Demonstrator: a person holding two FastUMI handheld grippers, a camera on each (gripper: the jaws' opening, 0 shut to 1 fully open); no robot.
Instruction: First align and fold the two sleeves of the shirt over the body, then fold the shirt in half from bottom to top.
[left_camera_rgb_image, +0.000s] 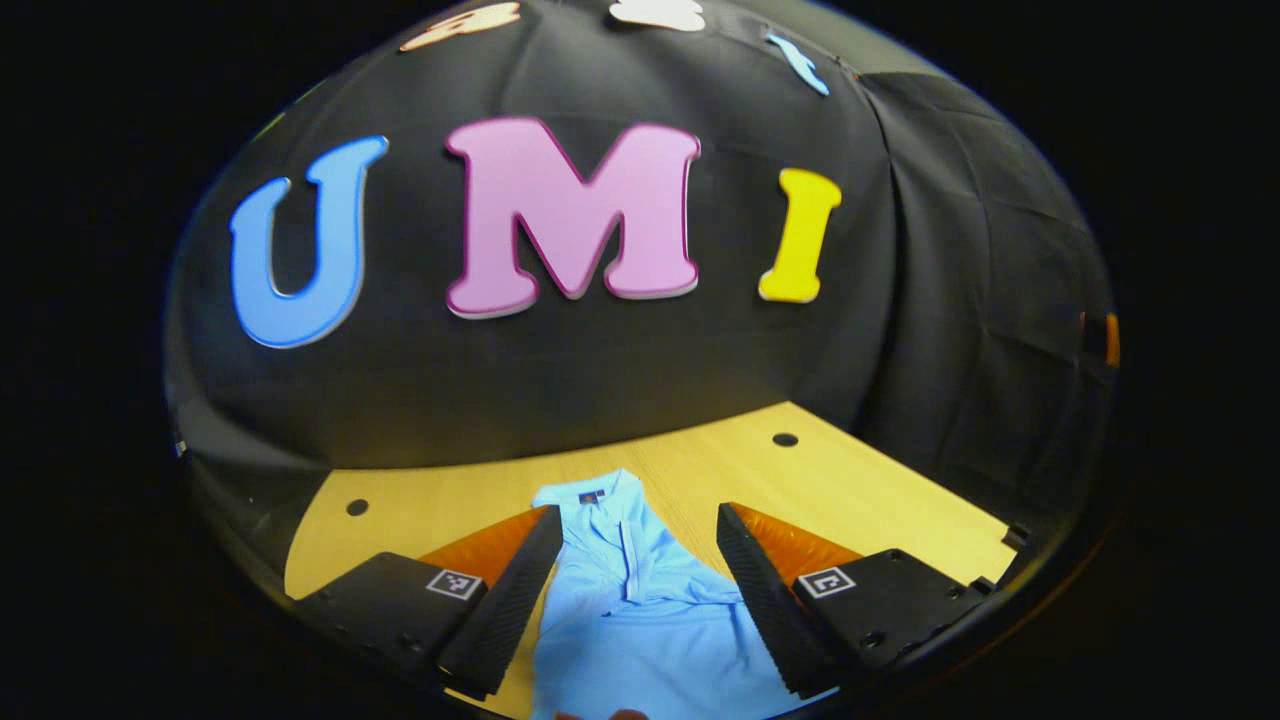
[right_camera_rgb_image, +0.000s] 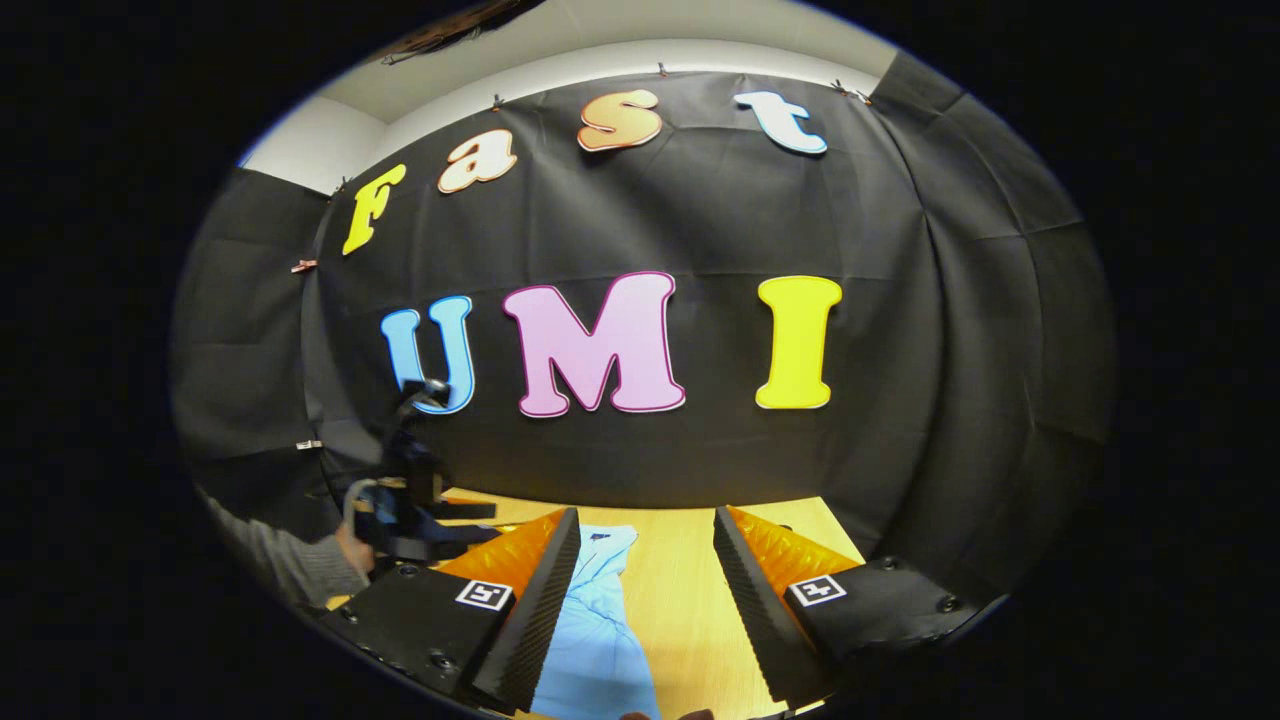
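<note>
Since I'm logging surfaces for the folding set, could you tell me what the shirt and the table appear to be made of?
The shirt looks like a soft, matte light-blue knit, probably cotton or a blend: it creases and drapes limply. The table looks like pale wood or wood-look laminate, smooth with a slight sheen, faint grain and round drilled holes.

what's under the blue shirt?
The wooden table lies under the light blue polo shirt, bare around it. Whatever the cloth covers stays hidden. Both grippers, left and right, are open above it.

The left claw (left_camera_rgb_image: 635, 590) hangs open above a light blue polo shirt (left_camera_rgb_image: 640, 610) on the wooden bench (left_camera_rgb_image: 850, 490).
</note>
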